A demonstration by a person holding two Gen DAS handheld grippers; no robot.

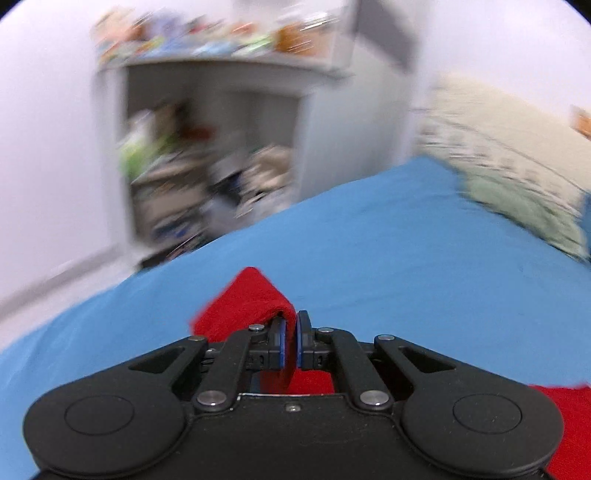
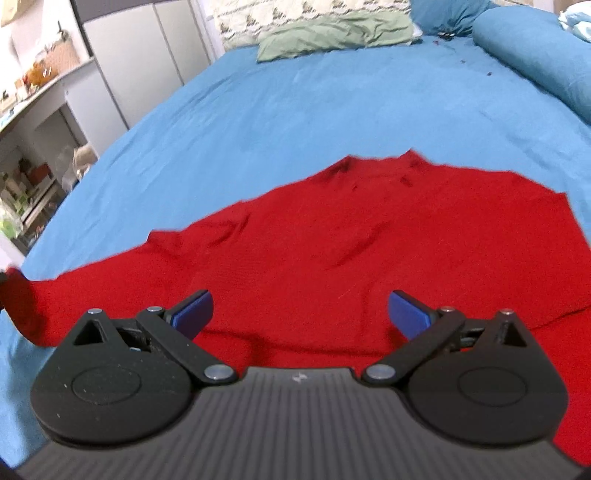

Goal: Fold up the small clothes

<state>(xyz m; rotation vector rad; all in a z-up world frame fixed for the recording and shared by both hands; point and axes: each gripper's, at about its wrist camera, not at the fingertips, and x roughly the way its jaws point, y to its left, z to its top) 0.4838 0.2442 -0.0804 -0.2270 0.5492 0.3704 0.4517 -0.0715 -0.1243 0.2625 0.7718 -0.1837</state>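
Your left gripper (image 1: 291, 334) pinches the red garment (image 2: 369, 236) near the bed's (image 2: 295, 110) left edge; right gripper's (image 2: 300, 314) jaws are spread.

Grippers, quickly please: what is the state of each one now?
Left gripper: closed, pinching an edge of the red garment.
Right gripper: open, holding nothing, above the garment.

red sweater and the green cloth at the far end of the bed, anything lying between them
Nothing: in the right wrist view only bare blue sheet runs from the red sweater to the green cloth.
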